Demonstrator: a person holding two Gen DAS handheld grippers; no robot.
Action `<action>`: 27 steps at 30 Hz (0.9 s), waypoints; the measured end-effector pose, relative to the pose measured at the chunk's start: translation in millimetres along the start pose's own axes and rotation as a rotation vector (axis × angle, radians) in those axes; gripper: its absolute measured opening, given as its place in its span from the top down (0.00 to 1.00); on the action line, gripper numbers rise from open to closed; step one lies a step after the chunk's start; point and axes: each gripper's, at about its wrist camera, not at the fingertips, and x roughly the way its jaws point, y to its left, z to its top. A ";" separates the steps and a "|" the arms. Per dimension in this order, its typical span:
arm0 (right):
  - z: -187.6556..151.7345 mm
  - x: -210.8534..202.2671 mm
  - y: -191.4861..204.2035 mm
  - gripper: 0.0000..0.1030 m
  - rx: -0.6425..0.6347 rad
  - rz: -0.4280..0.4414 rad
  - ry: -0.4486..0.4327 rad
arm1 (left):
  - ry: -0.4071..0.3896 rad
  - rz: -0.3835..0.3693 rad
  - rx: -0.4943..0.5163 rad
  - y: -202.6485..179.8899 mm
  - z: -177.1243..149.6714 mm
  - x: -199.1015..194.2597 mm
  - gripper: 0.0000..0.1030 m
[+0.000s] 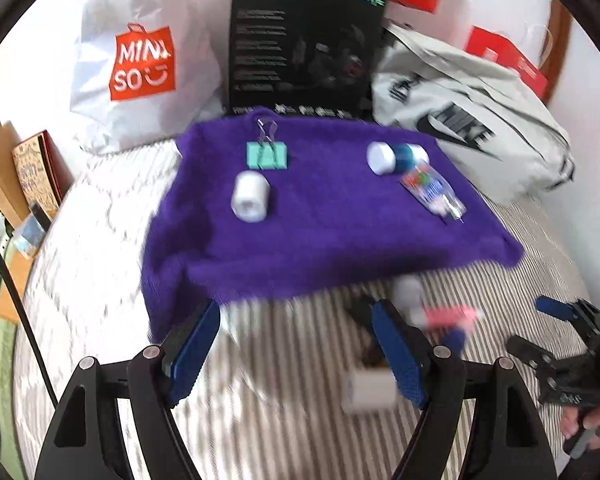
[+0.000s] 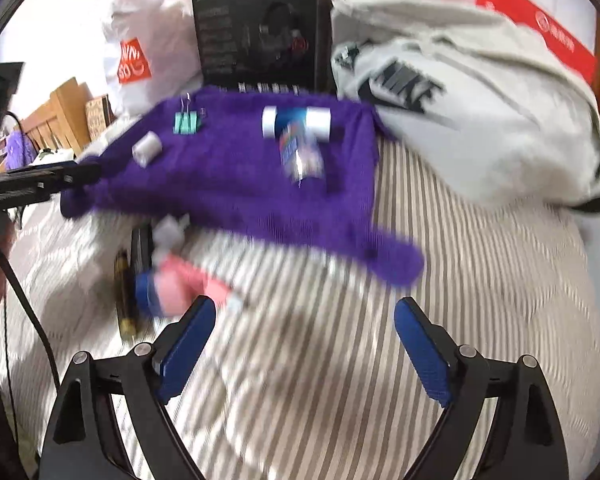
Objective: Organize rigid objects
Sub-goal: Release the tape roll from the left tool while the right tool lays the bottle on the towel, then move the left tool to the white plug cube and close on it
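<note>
A purple cloth (image 1: 320,224) lies on a striped bed. On it are a teal binder clip (image 1: 267,155), a white roll (image 1: 250,196), a white and blue cylinder (image 1: 396,157) and a clear tube (image 1: 434,192). Below the cloth's edge lie a pink item (image 1: 448,316), a white block (image 1: 370,394) and a dark pen (image 2: 125,296), all blurred. My left gripper (image 1: 296,322) is open and empty at the cloth's near edge. My right gripper (image 2: 304,320) is open and empty over the striped sheet; it also shows in the left wrist view (image 1: 556,312). The pink item (image 2: 184,284) lies by its left finger.
A white Miniso bag (image 1: 140,56), a black box (image 1: 304,44), a grey Nike bag (image 1: 472,120) and red boxes (image 1: 508,60) stand behind the cloth. Wooden furniture (image 1: 4,168) is at the left. A black cable (image 1: 16,296) hangs at the left.
</note>
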 end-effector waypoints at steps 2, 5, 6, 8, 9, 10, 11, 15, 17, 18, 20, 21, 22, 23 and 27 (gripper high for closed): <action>-10.8 6.7 -1.9 0.12 0.024 0.010 0.024 | 0.014 0.006 0.008 -5.9 -10.2 0.9 0.25; -22.1 13.7 -4.0 0.12 0.049 0.011 0.026 | 0.039 0.010 0.012 -8.6 -23.0 0.7 0.25; -24.6 16.1 -4.3 0.12 0.054 0.004 0.022 | 0.043 0.010 0.005 -8.0 -25.9 0.4 0.25; -26.8 15.9 -1.9 0.12 0.039 -0.012 -0.006 | 0.050 0.005 0.004 -6.6 -30.6 -1.4 0.25; -28.3 16.1 -0.6 0.11 0.033 -0.013 -0.011 | 0.048 0.013 0.001 -5.3 -32.5 -3.2 0.25; -29.1 16.5 0.7 0.09 0.024 -0.013 -0.015 | 0.047 0.017 -0.005 -4.0 -33.7 -4.6 0.25; -29.8 16.9 2.1 0.08 0.013 -0.016 -0.020 | 0.048 0.015 -0.014 -2.1 -35.1 -6.0 0.25; -29.8 18.4 2.2 0.05 0.011 -0.020 -0.020 | 0.050 0.013 -0.039 4.1 -38.8 -9.2 0.25; -29.3 19.8 3.1 0.00 0.007 -0.029 -0.013 | 0.052 0.011 -0.039 3.8 -41.0 -10.2 0.25; -28.8 21.0 3.4 0.00 0.008 -0.035 -0.010 | 0.052 0.010 -0.040 3.4 -42.1 -10.6 0.25; -29.0 20.7 2.8 0.00 0.009 -0.035 -0.010 | 0.057 0.005 -0.039 2.2 -43.8 -10.4 0.25; -28.9 20.8 2.1 0.00 0.009 -0.034 -0.010 | 0.059 0.006 -0.040 1.5 -44.6 -10.3 0.25; -28.8 20.9 1.6 0.00 0.009 -0.033 -0.010 | 0.061 0.004 -0.039 0.8 -45.1 -10.3 0.25; -28.9 21.0 1.7 0.00 0.008 -0.034 -0.010 | 0.060 0.003 -0.038 -0.2 -45.5 -10.5 0.25; -28.9 21.0 0.9 0.00 0.009 -0.033 -0.010 | 0.062 -0.005 -0.048 -1.8 -47.9 -9.1 0.25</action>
